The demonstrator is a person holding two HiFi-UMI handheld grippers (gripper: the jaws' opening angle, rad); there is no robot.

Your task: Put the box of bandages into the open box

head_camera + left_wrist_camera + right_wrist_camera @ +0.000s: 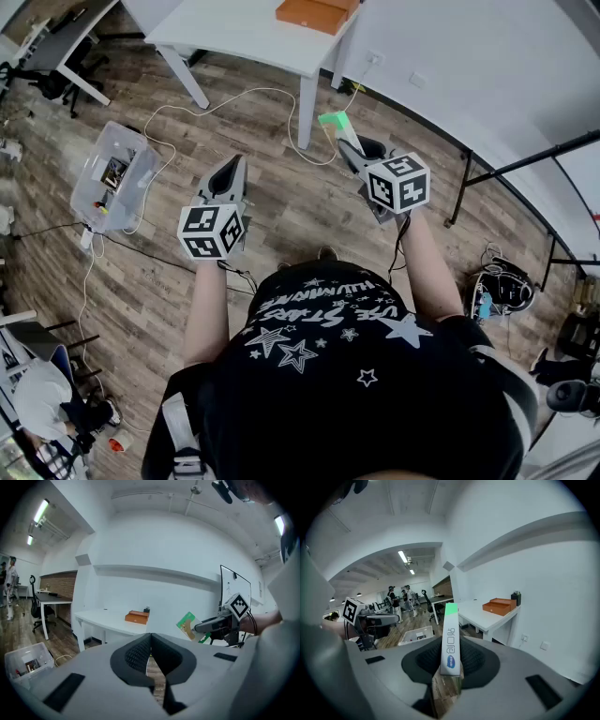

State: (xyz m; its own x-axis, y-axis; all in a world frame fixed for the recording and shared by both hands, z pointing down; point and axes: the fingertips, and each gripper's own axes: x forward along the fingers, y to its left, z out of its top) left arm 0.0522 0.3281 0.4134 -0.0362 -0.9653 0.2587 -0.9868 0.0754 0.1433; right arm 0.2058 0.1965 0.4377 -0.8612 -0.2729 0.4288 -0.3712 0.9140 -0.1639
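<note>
While the right gripper [351,148] clamped the box of bandages [450,639], the left gripper [229,172] hovered alongside, jaws pressed together on nothing.

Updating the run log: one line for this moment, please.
right gripper: shut on box of bandages, held aloft | left gripper: shut, empty | orange box: on white table, apart from both

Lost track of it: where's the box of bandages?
The box of bandages is clamped in the right gripper, right of centre in the head view, above the floor, just short of the white table.
</note>
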